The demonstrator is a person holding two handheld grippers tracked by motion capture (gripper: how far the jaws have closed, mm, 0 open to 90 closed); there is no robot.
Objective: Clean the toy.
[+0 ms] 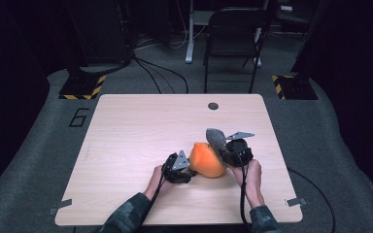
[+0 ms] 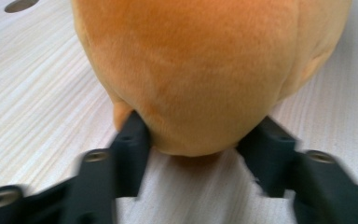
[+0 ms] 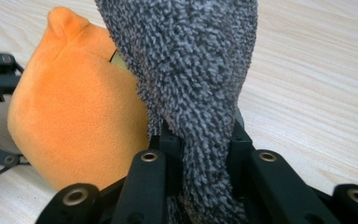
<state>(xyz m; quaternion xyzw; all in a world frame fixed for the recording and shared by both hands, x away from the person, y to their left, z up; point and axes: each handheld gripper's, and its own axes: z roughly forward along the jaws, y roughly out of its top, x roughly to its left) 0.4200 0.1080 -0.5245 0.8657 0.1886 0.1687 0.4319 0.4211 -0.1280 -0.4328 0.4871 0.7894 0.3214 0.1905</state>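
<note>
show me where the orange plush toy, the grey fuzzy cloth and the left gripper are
orange plush toy point(image 1: 207, 160), high view, middle of its rounded body.
grey fuzzy cloth point(image 3: 191, 79), right gripper view, middle of the shaggy part above the jaws.
left gripper point(image 2: 198, 140), left gripper view, midway between its fingertips, against the toy's near end.

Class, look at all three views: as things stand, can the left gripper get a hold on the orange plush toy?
Probably yes. The left gripper already has its jaws on either side of the plush toy, nothing between; the right gripper holds a grey cloth on the far side.
</note>
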